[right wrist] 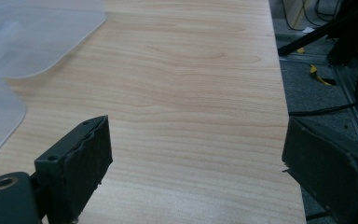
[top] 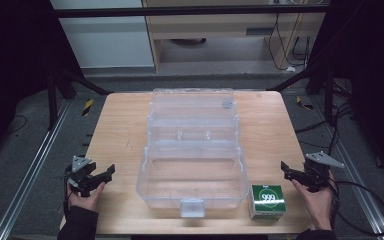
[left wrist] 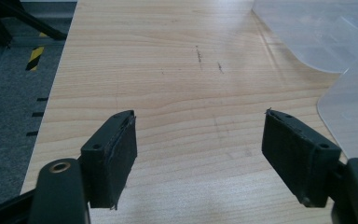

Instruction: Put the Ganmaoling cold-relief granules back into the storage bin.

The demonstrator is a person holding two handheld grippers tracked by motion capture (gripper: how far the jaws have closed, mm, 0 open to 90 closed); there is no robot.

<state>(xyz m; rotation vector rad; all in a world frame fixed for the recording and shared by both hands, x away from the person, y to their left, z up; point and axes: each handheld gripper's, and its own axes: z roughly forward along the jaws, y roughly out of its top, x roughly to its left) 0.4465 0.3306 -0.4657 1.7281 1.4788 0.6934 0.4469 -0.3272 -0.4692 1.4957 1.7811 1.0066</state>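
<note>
A clear plastic case [top: 143, 176] lies open in the middle of the wooden table [top: 122, 130], its lid [top: 192, 106] folded back toward the far side. A green and white box [top: 268, 201] marked 999 stands at the front right, beside the case. At the table's left edge a hand holds my left gripper [top: 109, 174] open, with bare wood between the jaws [left wrist: 199, 126]. At the right edge my right gripper [top: 286, 172] is open too, with nothing between its pads [right wrist: 196, 135]. The case's edge [left wrist: 349, 116] appears in the left gripper view, and its corner [right wrist: 0, 112] in the right gripper view.
Metal rails [top: 27, 175] run along both sides of the table above grey carpet. Black stand legs [top: 75, 80] and cables [top: 330, 125] lie on the floor beyond the far corners. Bare wood [top: 270, 130] stretches either side of the case.
</note>
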